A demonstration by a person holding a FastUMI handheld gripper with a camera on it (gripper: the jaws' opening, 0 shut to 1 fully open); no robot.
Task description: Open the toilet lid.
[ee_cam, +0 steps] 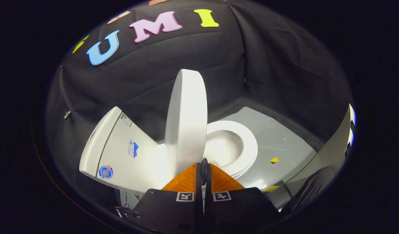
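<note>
Grey floor [283,139], toilet lid [186,123] raised, gripper [204,167] closed

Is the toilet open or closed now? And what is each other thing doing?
Toilet lid: raised, standing nearly upright beside the tank.
Toilet seat: down on the bowl.
Tank: its cover is on.
Gripper: jaws pressed together, gripping nothing, tips just short of the lid's lower edge.

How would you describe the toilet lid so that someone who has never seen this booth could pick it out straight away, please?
Find the white toilet standing on the grey floor against the black cloth wall. The lid is the tall oval slab standing raised between the tank and the open seat ring, just ahead of the closed gripper. Unlike the seat ring, it is solid and stands on edge.
</note>
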